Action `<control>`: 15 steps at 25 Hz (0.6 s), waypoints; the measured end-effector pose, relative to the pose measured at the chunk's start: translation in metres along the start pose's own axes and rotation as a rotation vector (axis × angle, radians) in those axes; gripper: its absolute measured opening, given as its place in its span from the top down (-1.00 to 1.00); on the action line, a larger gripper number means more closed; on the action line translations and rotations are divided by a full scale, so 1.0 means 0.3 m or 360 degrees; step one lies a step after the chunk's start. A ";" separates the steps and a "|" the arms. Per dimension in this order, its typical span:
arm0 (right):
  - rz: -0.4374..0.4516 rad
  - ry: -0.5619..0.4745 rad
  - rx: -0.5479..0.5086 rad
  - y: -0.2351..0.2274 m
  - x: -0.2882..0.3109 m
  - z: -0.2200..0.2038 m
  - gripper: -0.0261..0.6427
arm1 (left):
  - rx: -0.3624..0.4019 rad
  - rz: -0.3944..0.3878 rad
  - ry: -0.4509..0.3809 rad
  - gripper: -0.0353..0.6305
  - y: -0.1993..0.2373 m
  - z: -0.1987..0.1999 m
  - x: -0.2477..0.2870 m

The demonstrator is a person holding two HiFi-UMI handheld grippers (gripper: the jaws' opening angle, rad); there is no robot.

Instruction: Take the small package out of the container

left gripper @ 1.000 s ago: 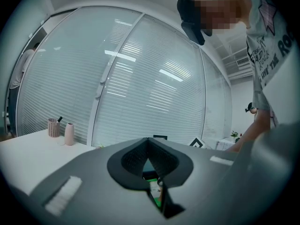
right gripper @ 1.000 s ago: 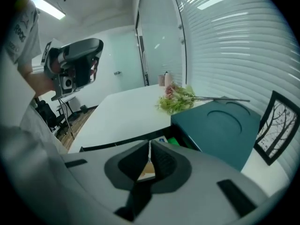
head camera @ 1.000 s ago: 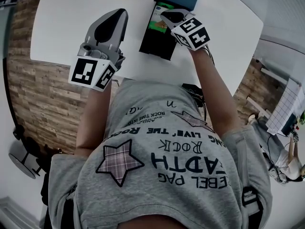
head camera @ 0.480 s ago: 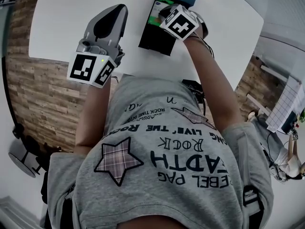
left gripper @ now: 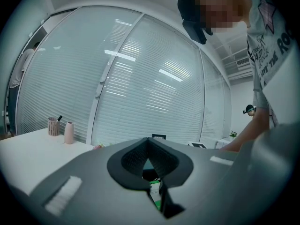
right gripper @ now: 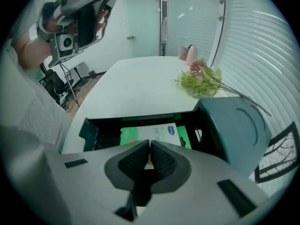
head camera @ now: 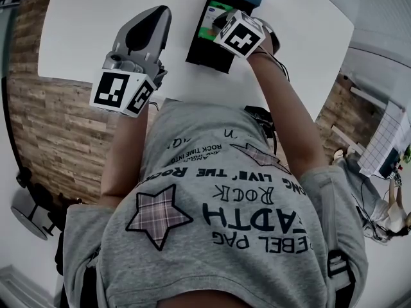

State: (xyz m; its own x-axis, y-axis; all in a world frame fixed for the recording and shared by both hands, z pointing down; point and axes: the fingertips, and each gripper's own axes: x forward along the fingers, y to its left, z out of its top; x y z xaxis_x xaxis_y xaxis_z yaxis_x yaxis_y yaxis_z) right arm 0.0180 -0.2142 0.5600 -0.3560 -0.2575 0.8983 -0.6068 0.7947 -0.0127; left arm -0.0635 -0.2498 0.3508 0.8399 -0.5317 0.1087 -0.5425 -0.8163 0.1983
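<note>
A small green and white package lies flat inside an open dark container on the white table. In the head view the package shows in the far end of the container. My right gripper hovers just above the container's near part, jaws shut with nothing held, tips pointing at the package. In the head view the right gripper sits over the container. My left gripper stays raised left of the container, shut and empty, and in its own view the left gripper faces a glass wall with blinds.
The container's teal lid rests at its far side, on the right in the right gripper view. A sprig of green and pink flowers lies beyond it. Two small cups stand at the table's far end. A framed picture lies at the right edge.
My right gripper has moved forward and left over the container and turned its marker cube. The left gripper has barely shifted.
</note>
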 end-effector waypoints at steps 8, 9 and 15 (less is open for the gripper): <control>0.0098 -0.0002 -0.0010 0.092 -0.005 -0.028 0.87 | 0.0006 -0.0016 0.0020 0.88 -0.014 -0.017 0.004; 0.0107 -0.0001 -0.0018 0.102 -0.008 -0.033 0.87 | 0.0008 -0.0018 0.0025 0.88 -0.020 -0.021 0.005; 0.0190 0.0012 -0.0032 0.159 -0.008 -0.044 0.87 | 0.0021 -0.0065 0.0059 0.88 -0.026 -0.052 0.015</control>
State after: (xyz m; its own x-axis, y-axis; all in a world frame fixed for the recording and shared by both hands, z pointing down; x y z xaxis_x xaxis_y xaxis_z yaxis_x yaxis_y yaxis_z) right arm -0.0007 -0.1685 0.5631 -0.4195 -0.1562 0.8942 -0.5459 0.8305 -0.1110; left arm -0.0550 -0.2422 0.3650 0.8613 -0.4892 0.1372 -0.5076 -0.8403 0.1902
